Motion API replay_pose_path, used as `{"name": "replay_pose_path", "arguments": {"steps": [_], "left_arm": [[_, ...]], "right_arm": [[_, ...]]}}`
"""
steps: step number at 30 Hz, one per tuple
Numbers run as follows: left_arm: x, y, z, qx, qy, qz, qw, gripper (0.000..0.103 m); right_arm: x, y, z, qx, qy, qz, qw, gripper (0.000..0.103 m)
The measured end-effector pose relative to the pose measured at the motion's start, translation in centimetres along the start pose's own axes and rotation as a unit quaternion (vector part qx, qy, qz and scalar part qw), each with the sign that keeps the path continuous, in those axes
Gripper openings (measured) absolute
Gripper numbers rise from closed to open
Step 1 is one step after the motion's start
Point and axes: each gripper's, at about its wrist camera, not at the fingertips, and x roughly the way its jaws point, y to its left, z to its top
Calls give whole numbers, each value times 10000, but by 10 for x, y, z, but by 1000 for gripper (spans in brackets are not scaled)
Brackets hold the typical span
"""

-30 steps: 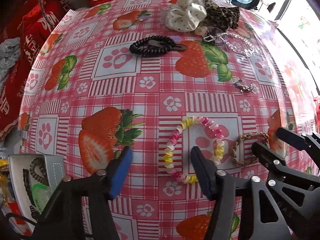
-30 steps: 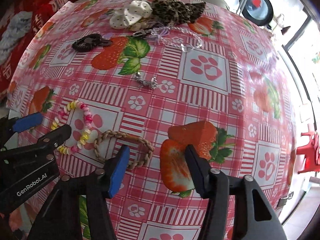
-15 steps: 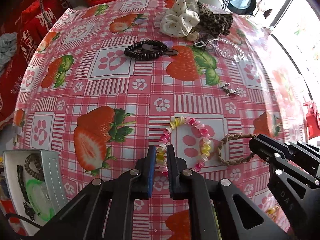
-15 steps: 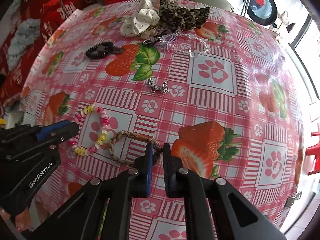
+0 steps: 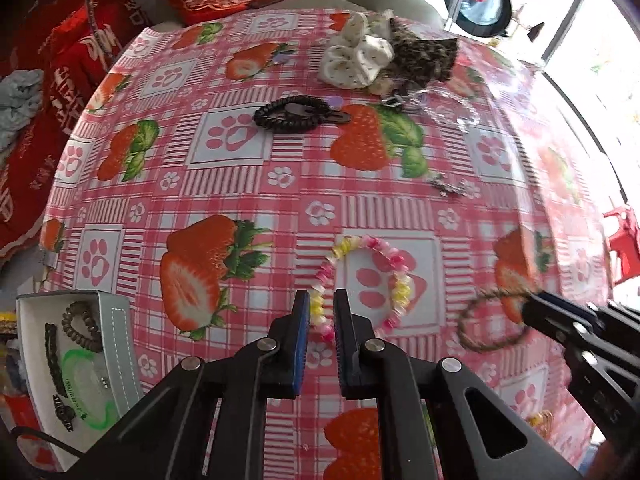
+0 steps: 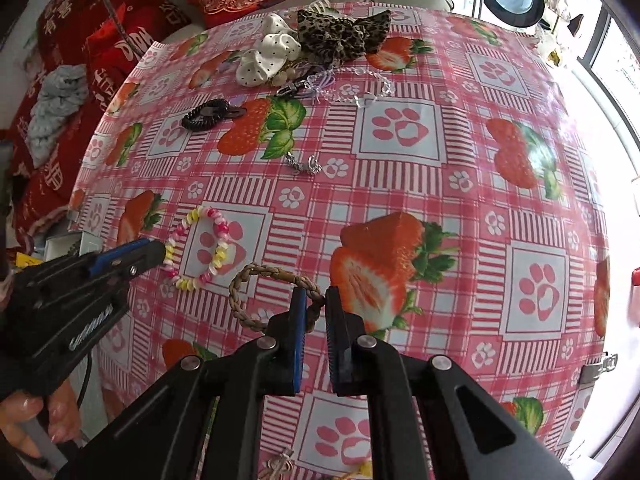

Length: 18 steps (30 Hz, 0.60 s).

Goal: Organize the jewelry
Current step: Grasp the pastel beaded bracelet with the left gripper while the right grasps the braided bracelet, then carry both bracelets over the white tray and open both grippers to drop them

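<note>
My left gripper is shut on the near left side of a pink, yellow and white coil bracelet, which hangs lifted off the strawberry tablecloth. My right gripper is shut on the near right part of a tan braided bracelet, also raised. Each gripper shows in the other view: the right one and the left one. The coil bracelet also shows in the right wrist view. The braided one shows blurred in the left wrist view.
A white box holding hair ties and a green band sits at the table's near left edge. Farther back lie a black coil hair tie, a small silver piece, a clear bead chain, and white and leopard scrunchies.
Both grippers closed from open onto their bracelets, then rose and drew back from the table with the bracelets held.
</note>
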Motion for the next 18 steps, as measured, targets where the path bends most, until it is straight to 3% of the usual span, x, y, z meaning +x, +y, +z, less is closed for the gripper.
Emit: {"name": "replay_pose_path", "arguments": {"steps": [3, 5, 6, 8, 15, 17, 18], "left_arm": [[10, 3, 3, -100, 168, 1, 9998, 24], [11, 5, 3, -155, 113, 216, 9996, 88], [9, 6, 3, -174, 9, 311, 9994, 95], [6, 6, 3, -116, -103, 420, 9990, 95], [22, 7, 4, 30, 121, 547, 9984, 94], [28, 6, 4, 98, 230, 466, 9986, 73], [27, 6, 5, 88, 172, 388, 9991, 72]], "right_arm": [[-3, -4, -3, 29, 18, 37, 10000, 10], [-5, -7, -5, 67, 22, 78, 9999, 10], [-6, -8, -5, 81, 16, 91, 9999, 10], [-9, -11, -7, 120, 0, 127, 9998, 10], [-13, -17, -10, 245, -11, 202, 9995, 10], [-14, -17, -12, 248, -19, 206, 9995, 10], [-15, -18, -12, 245, -21, 208, 9995, 10]]}}
